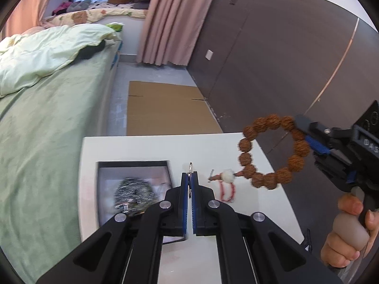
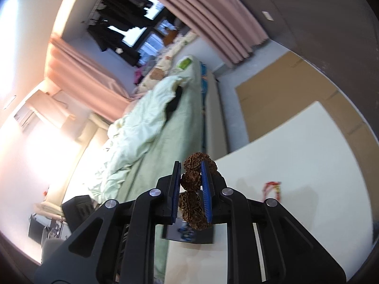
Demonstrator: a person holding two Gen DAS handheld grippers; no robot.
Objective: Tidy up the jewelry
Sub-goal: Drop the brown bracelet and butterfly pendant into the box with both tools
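Bedroom scene: white counter (image 1: 146,146) beside a green bed (image 1: 47,118), flattened cardboard (image 1: 163,108) on the floor past the counter's far edge.

Left gripper (image 1: 190,182): jaws nearly together, pinching a thin silver piece (image 1: 190,167) whose tip sticks out past the fingertips. Probably a clip or ring, too small to tell.

Right gripper (image 2: 191,184): jaws closed on the brown bead bracelet (image 1: 272,151), gripping the loop at its side. Bracelet hangs in the air over the counter's wall-side edge, off the surface. Its white bead (image 1: 227,175) and tail point toward the left gripper.

Red cord (image 1: 227,190) lies on the counter just under that white bead.

Open dark-rimmed box (image 1: 132,163) sits on the counter on the bed side of the left gripper, with a sparkly silver item (image 1: 132,196) inside, blurred.

Person's hand (image 1: 350,232) wraps the right gripper's handle.
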